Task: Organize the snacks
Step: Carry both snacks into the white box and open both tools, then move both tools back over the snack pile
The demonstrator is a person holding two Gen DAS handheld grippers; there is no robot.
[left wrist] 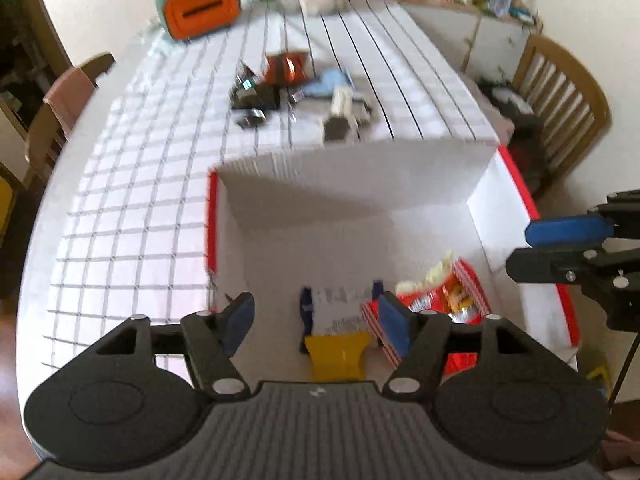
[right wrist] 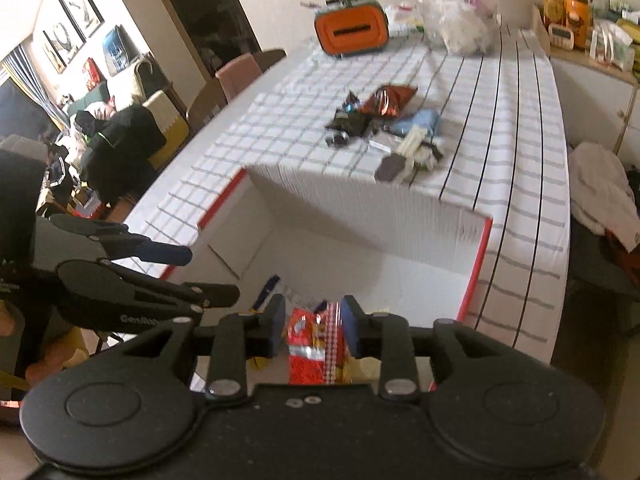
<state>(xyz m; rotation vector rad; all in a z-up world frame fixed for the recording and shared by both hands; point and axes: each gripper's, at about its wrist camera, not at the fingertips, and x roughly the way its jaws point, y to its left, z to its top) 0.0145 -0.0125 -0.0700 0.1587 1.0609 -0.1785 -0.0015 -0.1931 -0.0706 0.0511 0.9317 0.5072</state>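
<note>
A white box with red edges [left wrist: 212,220] [right wrist: 478,264] stands open at the near end of the checked tablecloth. On its floor lie a red snack packet [left wrist: 448,300] [right wrist: 308,344] and a white, blue and yellow packet [left wrist: 338,320]. My left gripper [left wrist: 316,320] hovers over the white packet, open wide, its pads clear of it. My right gripper [right wrist: 314,326] is open a little above the red packet, which shows between its fingers without being pressed. In the left wrist view the right gripper [left wrist: 532,248] hangs over the box's right edge. More snacks [left wrist: 296,88] [right wrist: 384,128] lie piled mid-table.
An orange container [left wrist: 202,8] [right wrist: 352,30] and a clear plastic bag [right wrist: 460,20] stand at the table's far end. Wooden chairs [left wrist: 560,92] flank the table. A sideboard with jars and packets [right wrist: 580,28] runs along the back right.
</note>
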